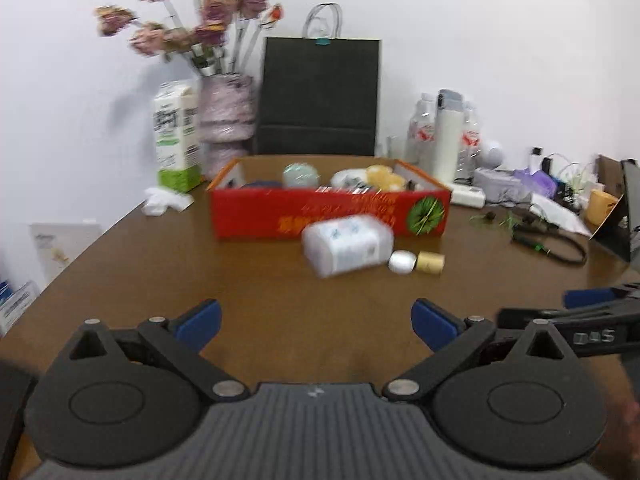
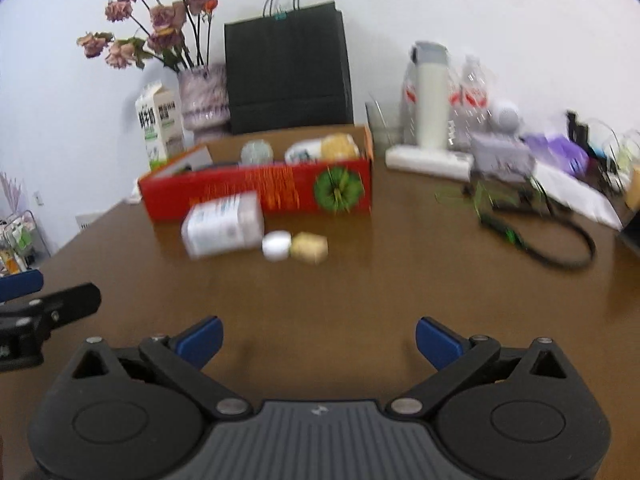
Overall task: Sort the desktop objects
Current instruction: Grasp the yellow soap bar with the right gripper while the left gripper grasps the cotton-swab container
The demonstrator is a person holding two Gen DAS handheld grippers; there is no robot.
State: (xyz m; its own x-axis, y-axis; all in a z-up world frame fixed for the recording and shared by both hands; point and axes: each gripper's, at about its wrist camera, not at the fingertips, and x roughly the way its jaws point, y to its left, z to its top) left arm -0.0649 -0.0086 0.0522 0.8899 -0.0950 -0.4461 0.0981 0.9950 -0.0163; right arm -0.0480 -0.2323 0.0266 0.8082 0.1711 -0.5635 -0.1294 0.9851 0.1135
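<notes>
A red cardboard box stands on the brown table with several items inside. Just in front of it lie a white tissue pack, a small white jar and a tan cylinder. My left gripper is open over bare table, well short of these things, nothing between its blue pads. My right gripper is open too and holds nothing. Each gripper shows at the edge of the other's view.
At the back stand a milk carton, a vase of dried flowers and a black paper bag. Bottles, a white tumbler, a power strip, a black cable and clutter fill the right side. A crumpled tissue lies left.
</notes>
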